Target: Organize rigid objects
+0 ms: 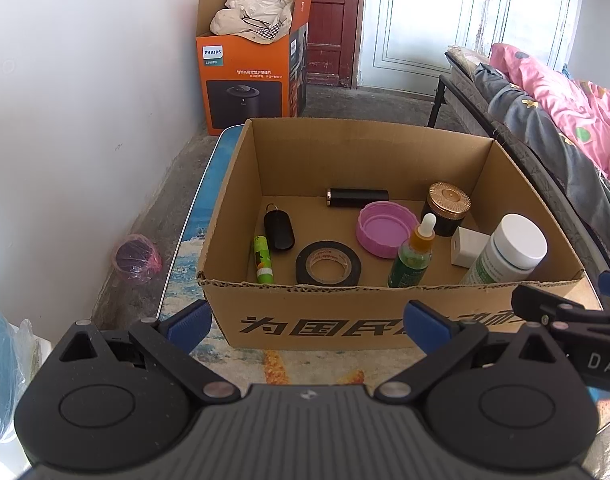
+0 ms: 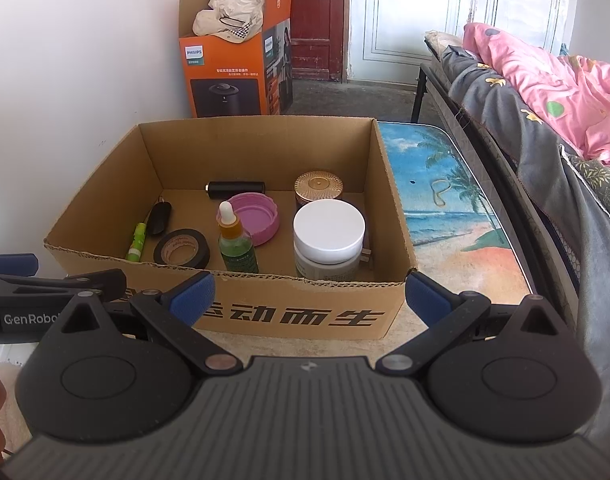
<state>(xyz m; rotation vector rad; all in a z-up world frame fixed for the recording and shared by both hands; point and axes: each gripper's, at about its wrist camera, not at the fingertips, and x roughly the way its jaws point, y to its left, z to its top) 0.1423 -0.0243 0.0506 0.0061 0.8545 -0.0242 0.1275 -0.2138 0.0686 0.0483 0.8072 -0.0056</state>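
Cardboard box (image 2: 301,312) open-topped; floor crowded (white-capped bottle (image 2: 328,240) tallest), bare patch near left wall

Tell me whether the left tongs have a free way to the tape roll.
Probably yes: the left tongs are open outside the box's near wall, and the tape roll lies flat, uncovered from above.

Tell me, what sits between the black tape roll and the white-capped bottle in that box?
The green dropper bottle stands between tape roll and white-capped bottle, in both views.
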